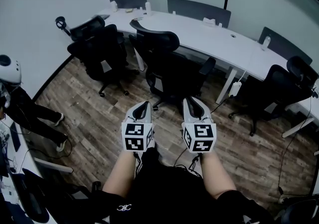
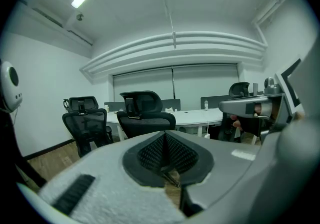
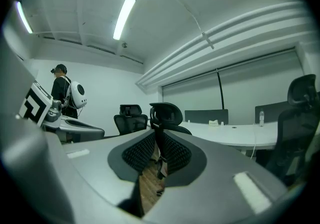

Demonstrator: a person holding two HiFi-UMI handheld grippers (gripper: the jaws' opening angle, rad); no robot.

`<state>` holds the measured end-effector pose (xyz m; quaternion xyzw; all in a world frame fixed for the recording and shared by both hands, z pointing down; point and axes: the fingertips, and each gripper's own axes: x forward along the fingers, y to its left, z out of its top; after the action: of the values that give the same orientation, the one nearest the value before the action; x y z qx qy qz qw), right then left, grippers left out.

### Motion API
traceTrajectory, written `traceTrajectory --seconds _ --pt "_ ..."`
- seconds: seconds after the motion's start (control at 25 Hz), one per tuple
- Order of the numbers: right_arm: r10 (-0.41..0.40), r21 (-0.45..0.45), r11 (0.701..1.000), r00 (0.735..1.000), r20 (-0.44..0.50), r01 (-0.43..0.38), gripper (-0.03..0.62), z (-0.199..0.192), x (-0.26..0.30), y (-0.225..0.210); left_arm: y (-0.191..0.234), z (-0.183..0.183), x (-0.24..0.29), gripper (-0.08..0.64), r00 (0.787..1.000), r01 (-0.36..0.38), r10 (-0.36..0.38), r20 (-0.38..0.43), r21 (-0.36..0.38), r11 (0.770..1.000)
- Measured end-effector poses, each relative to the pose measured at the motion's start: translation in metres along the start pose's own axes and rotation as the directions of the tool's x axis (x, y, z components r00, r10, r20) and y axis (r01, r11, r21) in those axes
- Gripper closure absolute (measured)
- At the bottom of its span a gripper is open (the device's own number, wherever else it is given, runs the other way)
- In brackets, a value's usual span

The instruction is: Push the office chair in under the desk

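A black office chair (image 1: 169, 68) with a headrest stands pulled out from the long curved white desk (image 1: 214, 36), its back toward me. My two grippers are held side by side above my lap, short of the chair and not touching it. The left gripper (image 1: 143, 106) is shut with its ribbed pads together and nothing in them. The right gripper (image 1: 195, 104) stands slightly open; wood floor shows through the narrow slit between its pads. The left gripper view shows the chair (image 2: 145, 113) beyond the shut pads (image 2: 165, 140). In the right gripper view the chair (image 3: 167, 113) lines up with the slit.
A second black chair (image 1: 99, 48) stands to the left by the wall and a third (image 1: 279, 88) to the right at the desk. A person (image 1: 25, 108) stands at the left edge. A white power block (image 1: 235, 88) hangs by the desk leg, with cables on the floor.
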<state>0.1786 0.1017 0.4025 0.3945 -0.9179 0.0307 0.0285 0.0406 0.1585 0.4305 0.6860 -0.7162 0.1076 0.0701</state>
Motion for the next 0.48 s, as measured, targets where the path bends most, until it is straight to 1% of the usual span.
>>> traceTrajectory --seconds 0.2,0.48 --pt "0.006 -0.01 1.0 1.0 -0.011 -0.006 0.523 0.002 0.026 -0.004 0.015 0.004 0.023 0.551 1.0 -0.002 0.002 -0.002 -0.013 1.0" --pt "-0.006 -0.022 1.0 1.0 -0.029 0.005 0.514 -0.003 0.072 -0.012 0.044 0.003 0.063 0.551 1.0 0.003 -0.003 -0.014 -0.023 1.0"
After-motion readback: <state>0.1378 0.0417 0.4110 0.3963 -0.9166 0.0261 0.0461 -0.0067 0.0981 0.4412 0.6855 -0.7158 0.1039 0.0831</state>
